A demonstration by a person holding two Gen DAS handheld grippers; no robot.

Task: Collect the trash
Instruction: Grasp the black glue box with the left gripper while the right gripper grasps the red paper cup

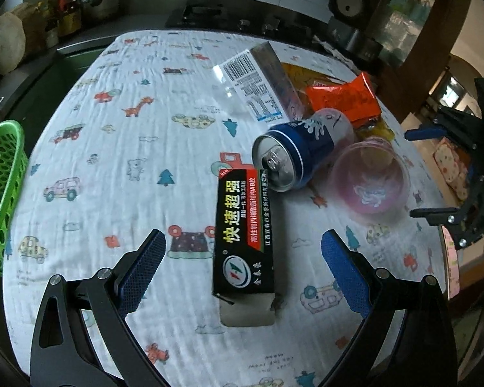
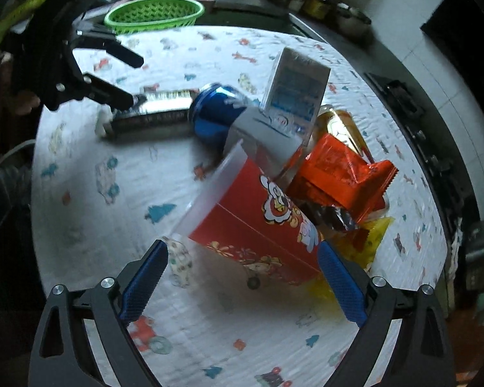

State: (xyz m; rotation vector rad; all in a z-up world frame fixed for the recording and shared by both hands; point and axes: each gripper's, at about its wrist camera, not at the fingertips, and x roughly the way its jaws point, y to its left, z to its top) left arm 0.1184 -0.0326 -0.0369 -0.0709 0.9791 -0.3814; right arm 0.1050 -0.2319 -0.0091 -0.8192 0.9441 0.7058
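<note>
A white cloth printed with cartoon cars and trees is covering the table; a kitchen counter (stove, bottles) is running behind. The left gripper is hovering with jaws apart, one black glue box lying between them. Ahead-right: one blue can, one carton, one orange wrapper. One green basket is sitting far left. The right gripper is spread wide around one red cup.
</note>
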